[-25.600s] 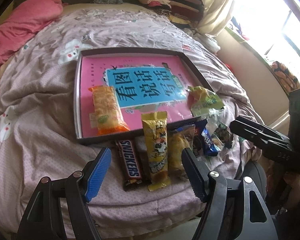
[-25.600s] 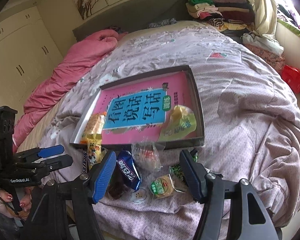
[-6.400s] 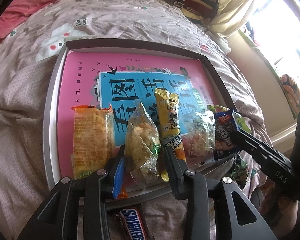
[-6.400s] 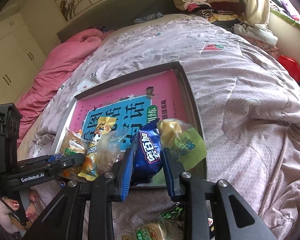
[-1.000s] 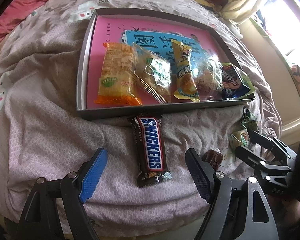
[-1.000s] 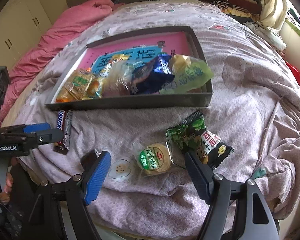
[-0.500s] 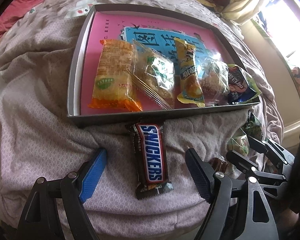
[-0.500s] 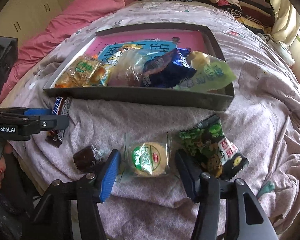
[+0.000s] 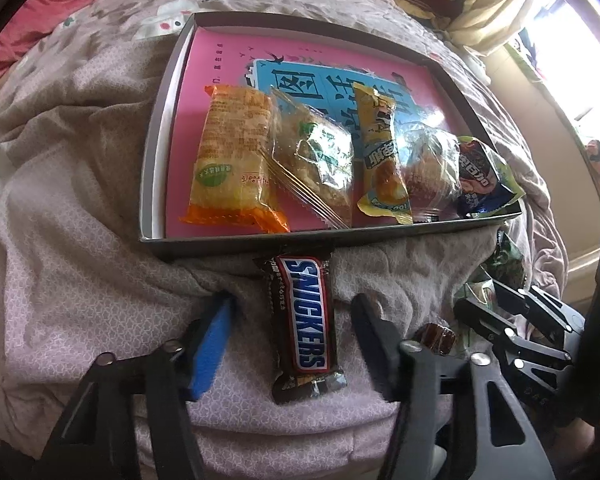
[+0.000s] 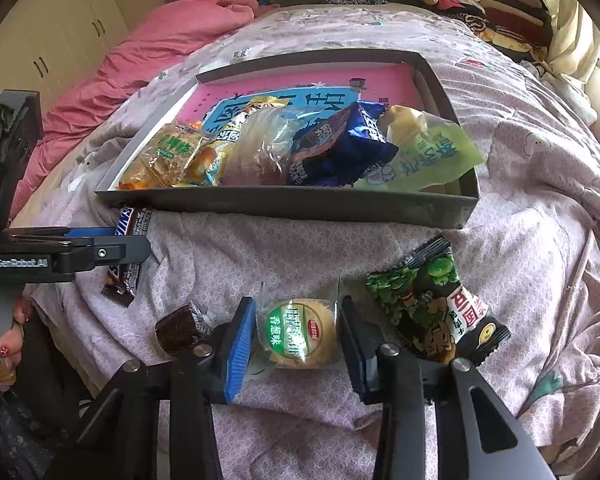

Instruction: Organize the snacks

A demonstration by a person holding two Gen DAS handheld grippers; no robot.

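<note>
Near the foot edge of the bed (image 10: 540, 184), just short of the tray (image 10: 300, 204), two snacks lie on the quilt. The left tool (image 9: 292, 320) straddles the Snickers bar (image 9: 304, 316), its jaws closing but the pads not yet touching the wrapper. The bar's long axis runs straight toward the tray's near wall, its far end almost against it. It looks stiff and light with a slick wrapper, so squeezing across the middle of its narrow width seems best. The right tool (image 10: 298, 334) is closing around the round biscuit pack (image 10: 302, 330), pads at or almost at the loose film; I cannot tell if they press. The biscuit is probably brittle; gentle pressure across its width suits.
</note>
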